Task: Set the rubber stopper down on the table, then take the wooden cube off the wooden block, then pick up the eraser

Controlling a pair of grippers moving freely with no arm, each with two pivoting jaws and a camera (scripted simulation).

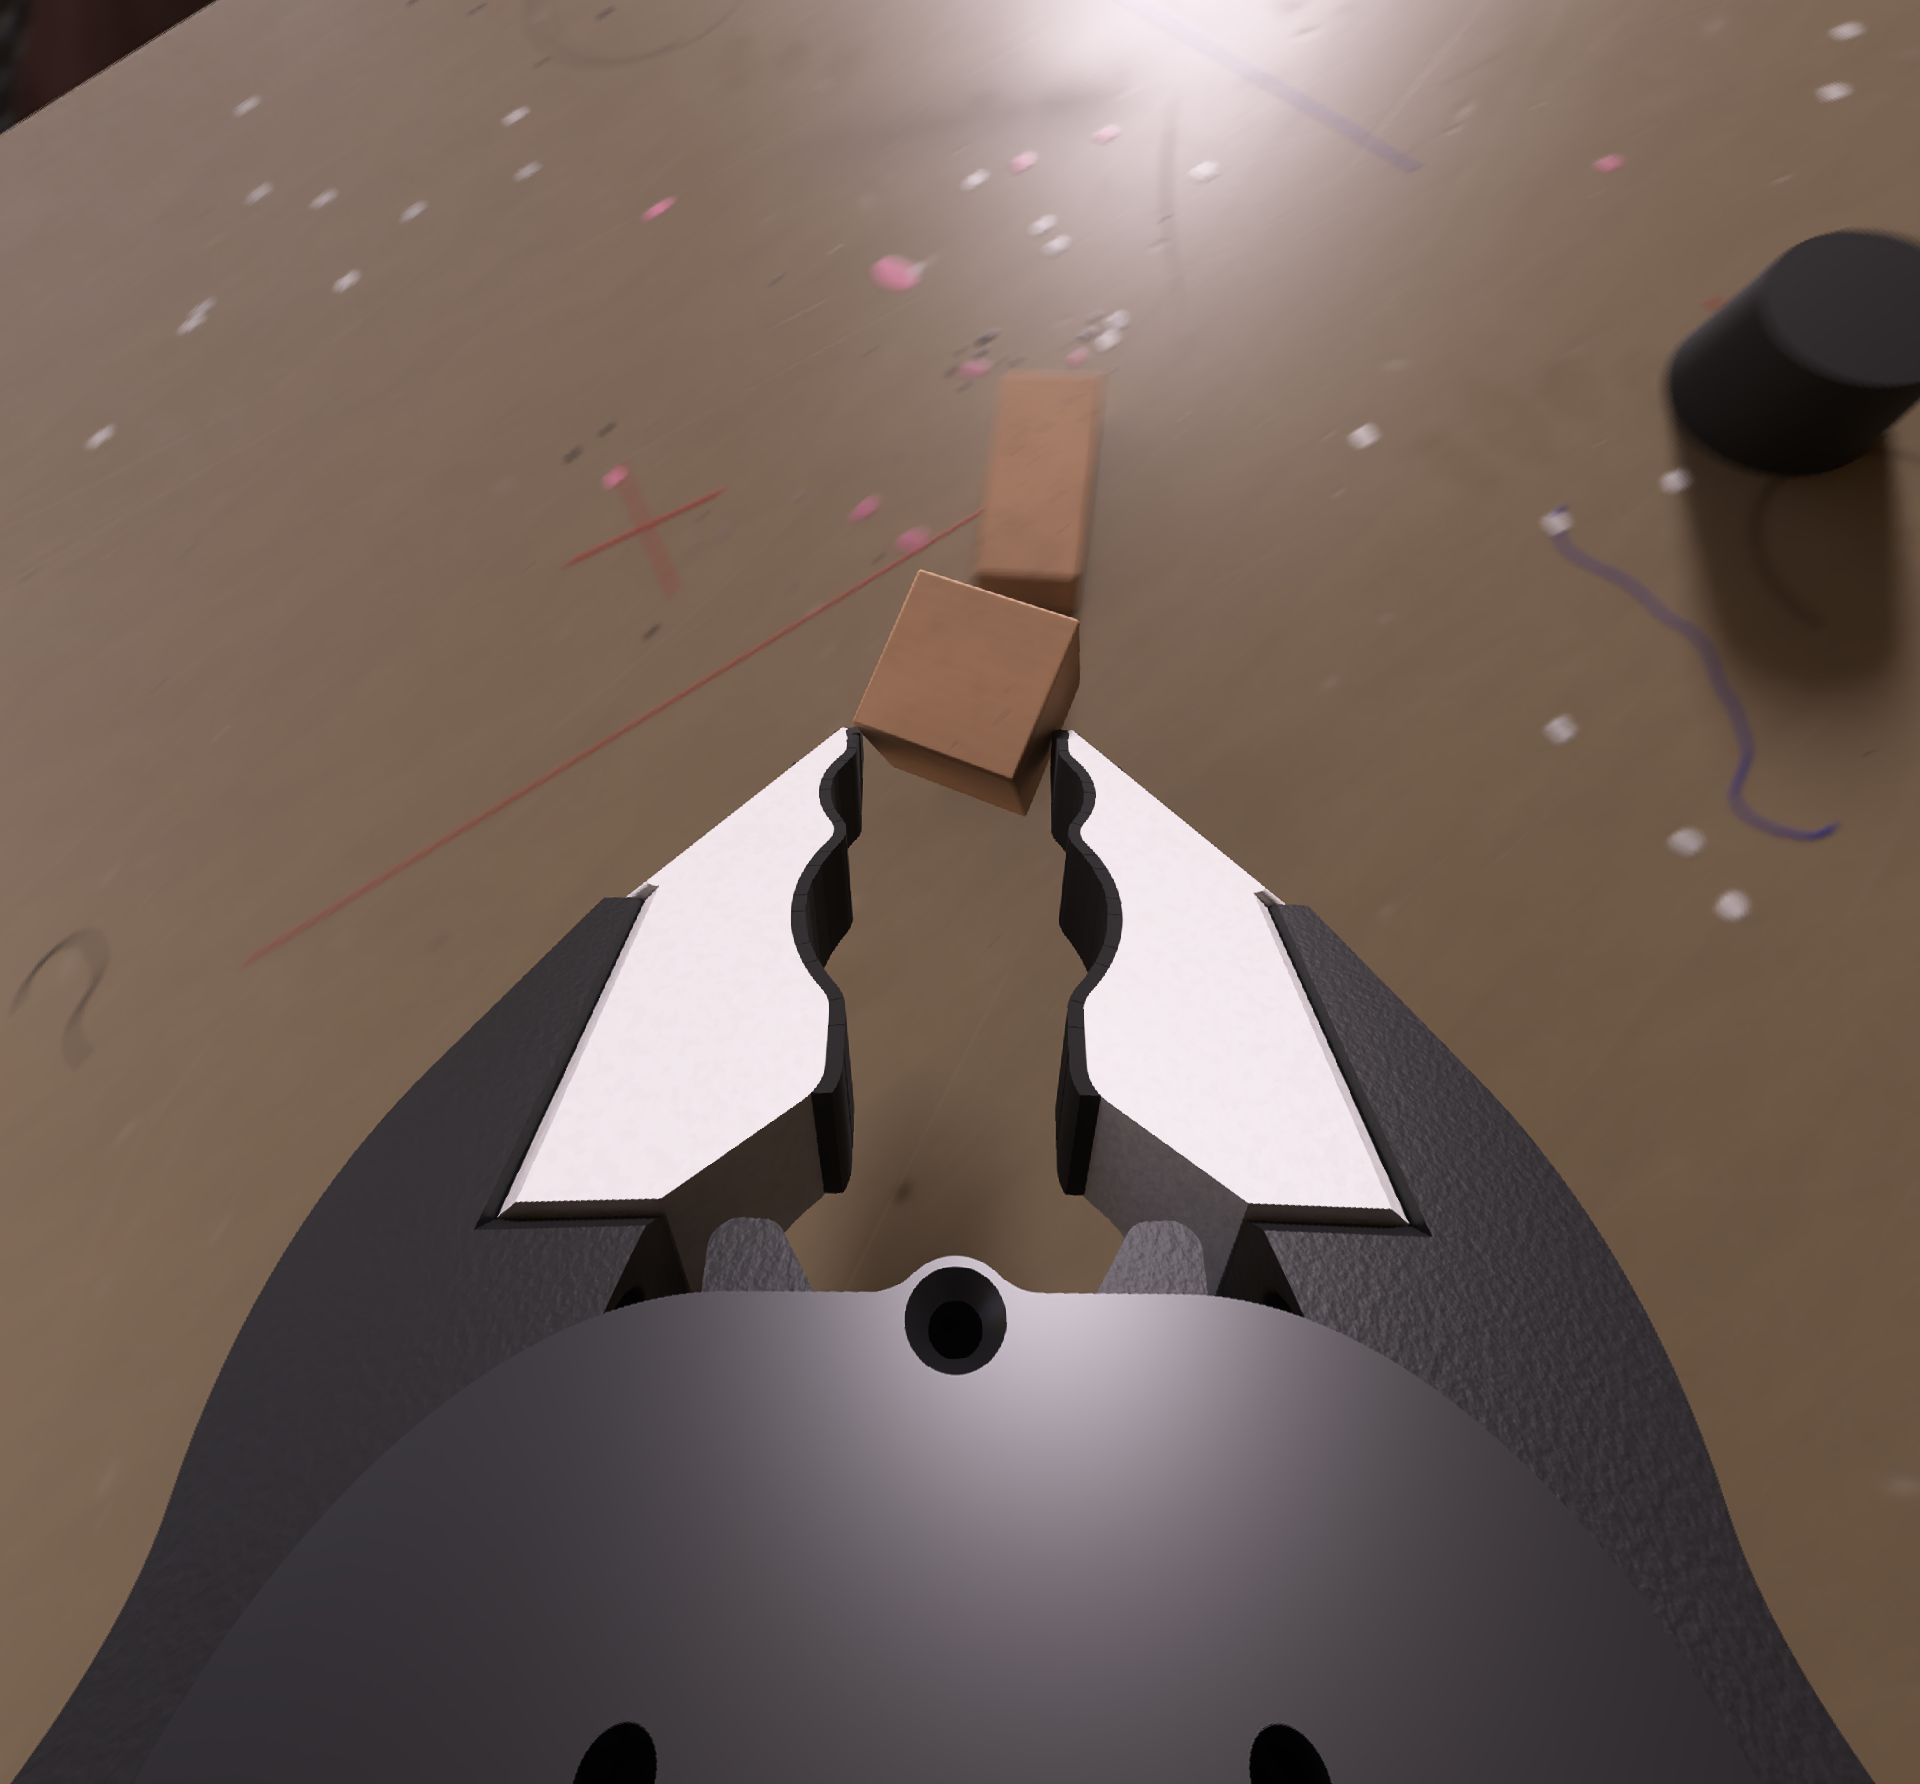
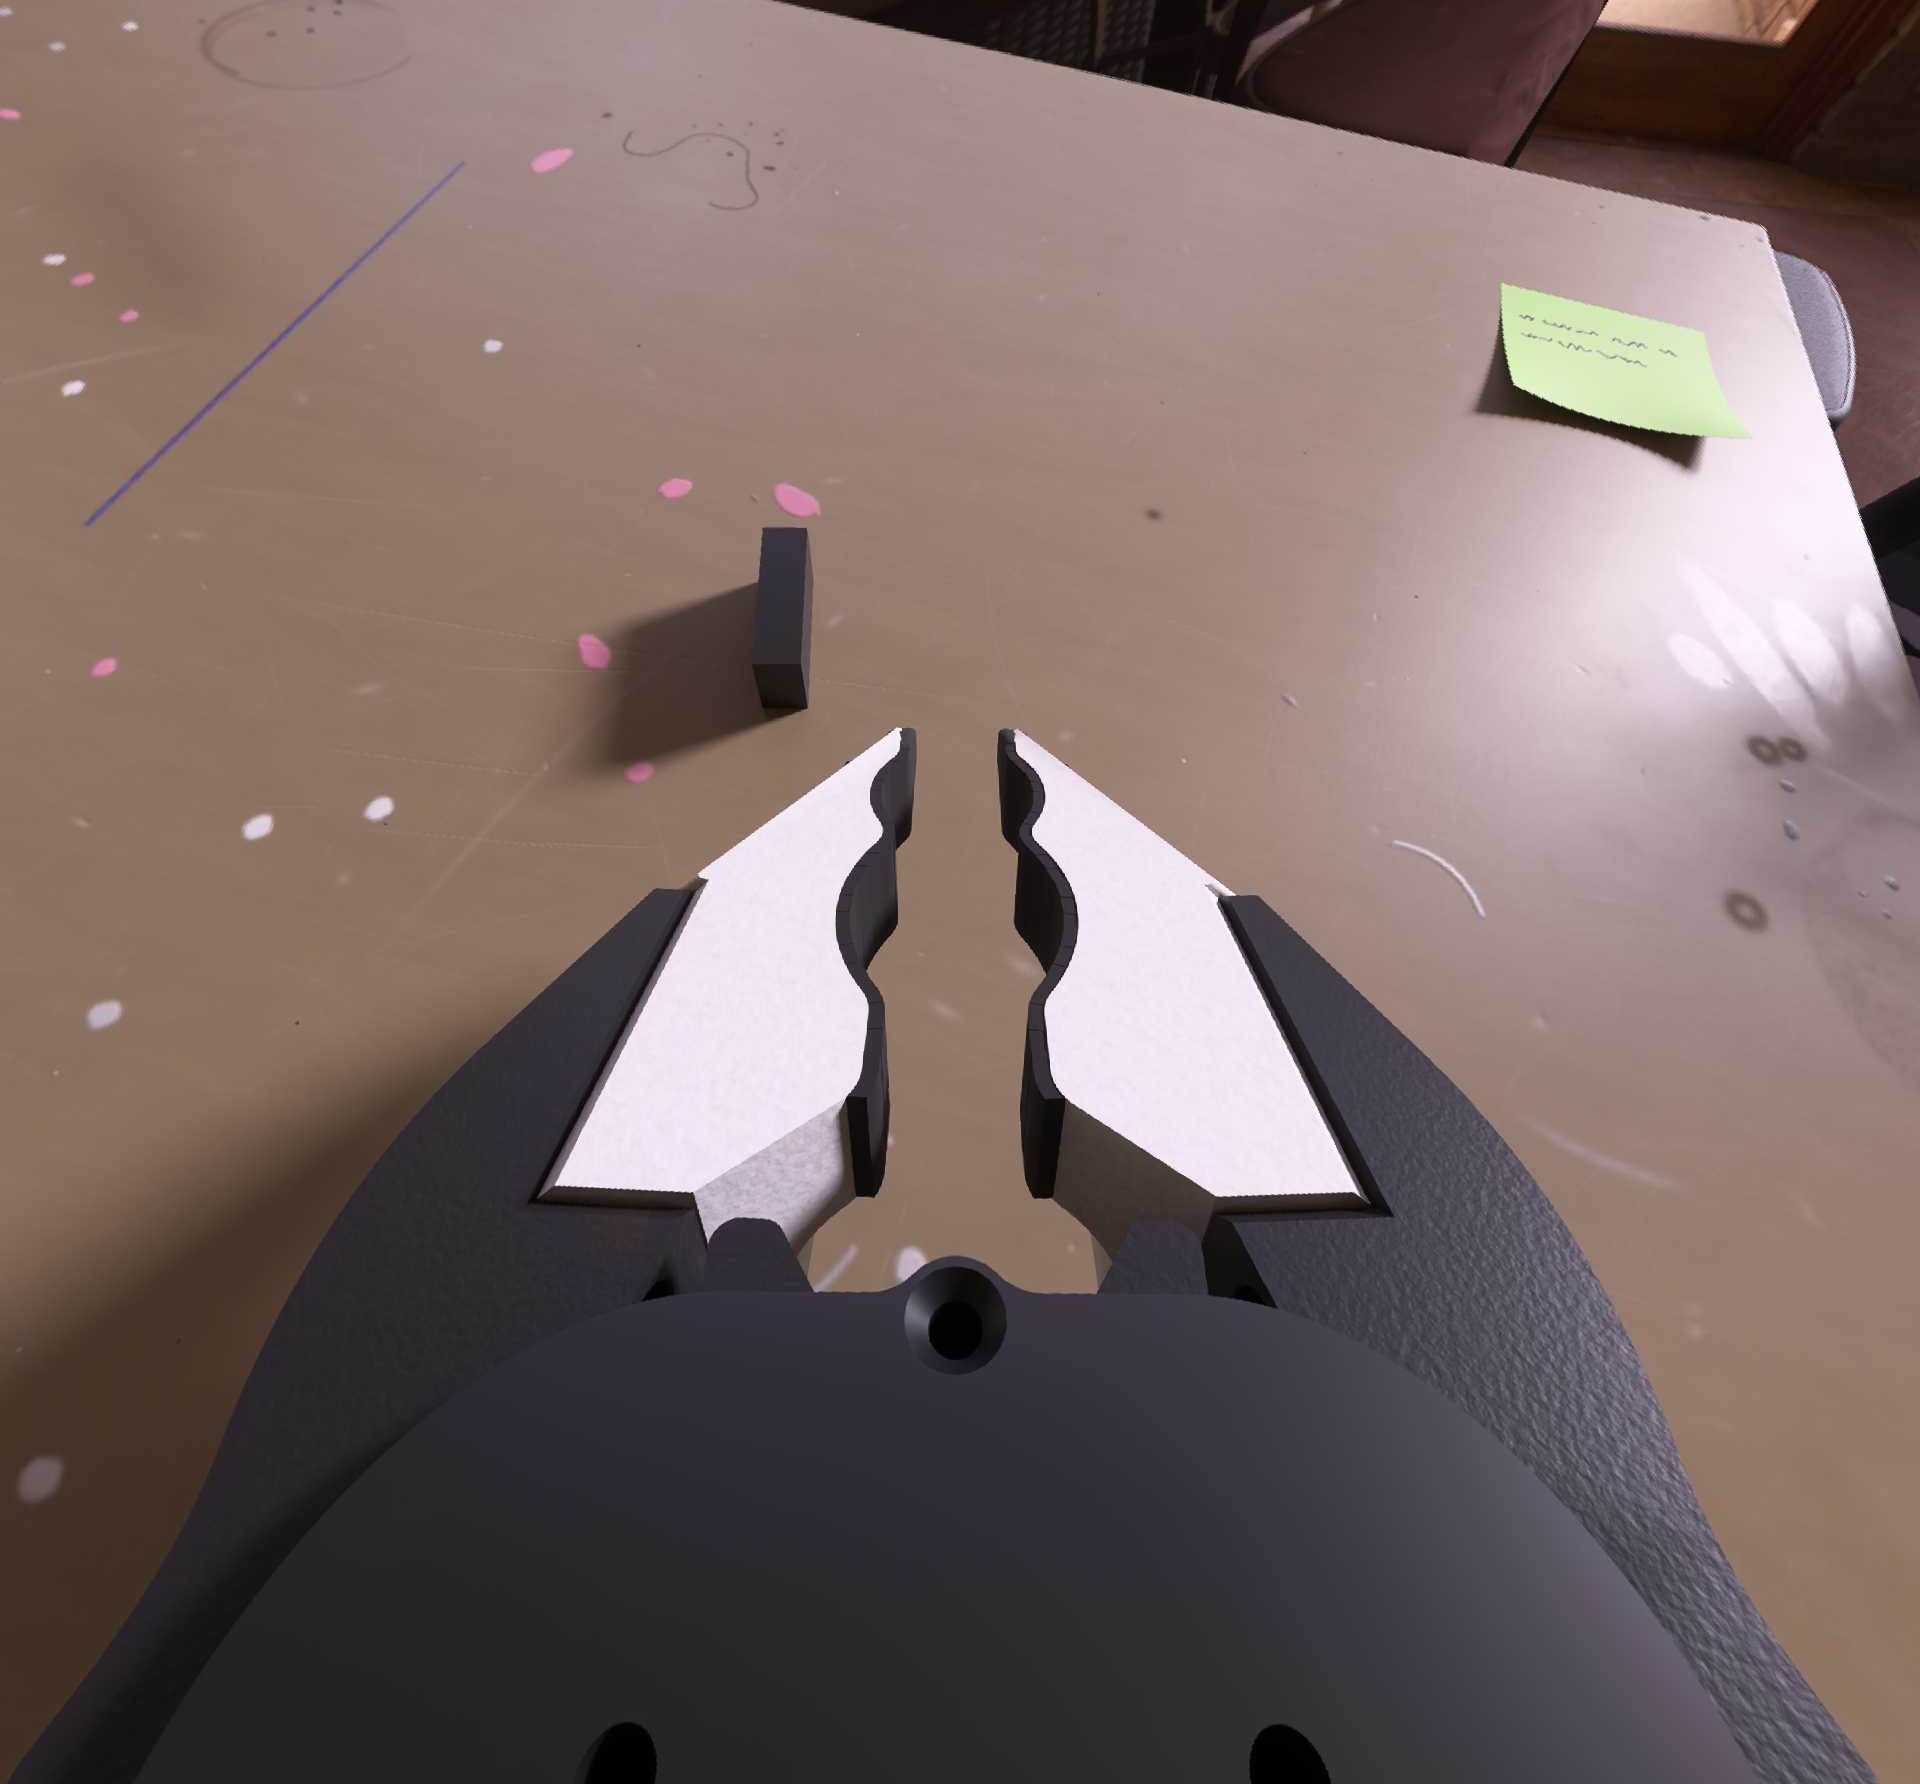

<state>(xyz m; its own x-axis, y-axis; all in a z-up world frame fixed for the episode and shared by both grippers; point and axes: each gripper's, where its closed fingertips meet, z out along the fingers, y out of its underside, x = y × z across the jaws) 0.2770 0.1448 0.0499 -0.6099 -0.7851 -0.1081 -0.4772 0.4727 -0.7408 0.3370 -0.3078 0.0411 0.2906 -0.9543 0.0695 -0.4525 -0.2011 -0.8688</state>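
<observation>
My left gripper (image 1: 956,739) is shut on the wooden cube (image 1: 961,685), pinching it tilted between the fingertips above the table. The wooden block (image 1: 1039,487) lies flat on the table just beyond the cube, with nothing on it. The black rubber stopper (image 1: 1797,352) lies on its side on the table at the far right of the left wrist view. My right gripper (image 2: 956,742) is empty, its jaws a narrow gap apart. The dark grey eraser (image 2: 784,617) stands on edge on the table just ahead and left of its tips.
The brown table (image 2: 1143,384) is marked with paint flecks, pen lines and scratches. A green sticky note (image 2: 1610,363) lies near its far right corner. Chairs (image 2: 1351,20) stand beyond the far edge.
</observation>
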